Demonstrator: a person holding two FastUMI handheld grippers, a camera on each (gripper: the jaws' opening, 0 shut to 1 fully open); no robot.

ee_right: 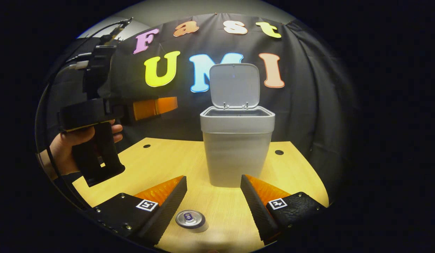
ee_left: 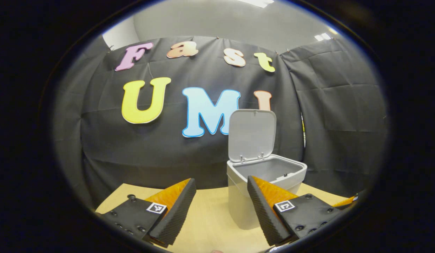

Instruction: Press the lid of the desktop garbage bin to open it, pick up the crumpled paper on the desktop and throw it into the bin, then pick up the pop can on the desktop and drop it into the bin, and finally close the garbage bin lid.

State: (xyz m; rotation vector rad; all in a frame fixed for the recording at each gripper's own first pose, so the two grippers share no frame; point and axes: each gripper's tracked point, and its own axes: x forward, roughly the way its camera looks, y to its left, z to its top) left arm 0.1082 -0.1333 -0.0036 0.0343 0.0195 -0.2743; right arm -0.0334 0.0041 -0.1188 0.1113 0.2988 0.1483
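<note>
The grey garbage bin (ee_right: 235, 158) stands on the wooden table (ee_right: 157, 165) with its lid (ee_right: 234, 86) swung up and upright. My right gripper (ee_right: 213, 177) is open, low over the table in front of the bin. A pop can (ee_right: 190, 218) stands upright on the table between its fingers, nearer the left one, with neither finger touching it. In the left gripper view the bin (ee_left: 238, 203) is just ahead to the right, its lid (ee_left: 251, 135) raised. My left gripper (ee_left: 221, 179) is open and empty. A hand (ee_right: 63, 147) holds that left gripper (ee_right: 170, 104) raised, left of the bin.
The black cloth wall hangs close behind the bin. Two small round holes (ee_right: 279, 152) mark the table's far side. A tip of the right gripper (ee_left: 347, 202) pokes in at the right edge of the left gripper view.
</note>
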